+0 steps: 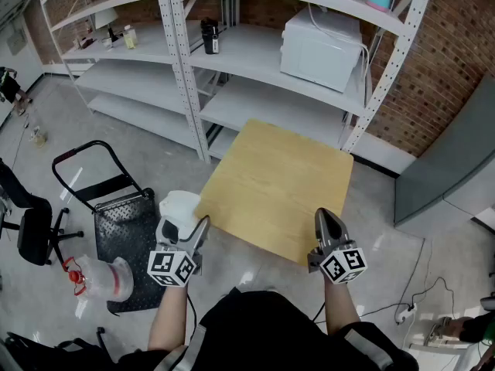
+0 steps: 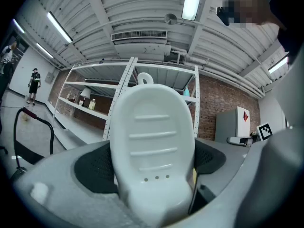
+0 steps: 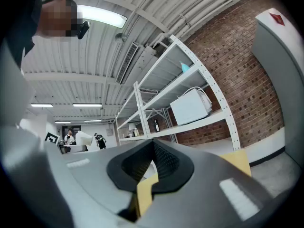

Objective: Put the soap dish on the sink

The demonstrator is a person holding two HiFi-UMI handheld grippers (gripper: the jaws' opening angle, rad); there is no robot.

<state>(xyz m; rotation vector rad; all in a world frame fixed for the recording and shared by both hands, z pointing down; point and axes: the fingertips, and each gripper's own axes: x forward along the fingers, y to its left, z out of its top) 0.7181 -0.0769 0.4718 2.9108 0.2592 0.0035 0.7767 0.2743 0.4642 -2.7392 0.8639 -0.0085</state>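
Note:
A white soap dish [image 1: 178,205] with ribs and small drain holes stands on end between the jaws of my left gripper [image 1: 184,227], which is shut on it. The dish [image 2: 153,141] fills the middle of the left gripper view, and the black pads [image 2: 97,167] sit against its sides. This gripper hangs in the air just off the near left corner of a wooden table [image 1: 278,184]. My right gripper [image 1: 328,221] is at the table's near right corner, jaws together with nothing between them [image 3: 151,161]. No sink is in view.
White metal shelving [image 1: 186,60] runs along the brick wall behind the table, with a white microwave [image 1: 321,49] and a dark bottle [image 1: 209,36] on it. A black hand cart [image 1: 116,207] and a clear plastic jug [image 1: 104,278] are on the floor at left.

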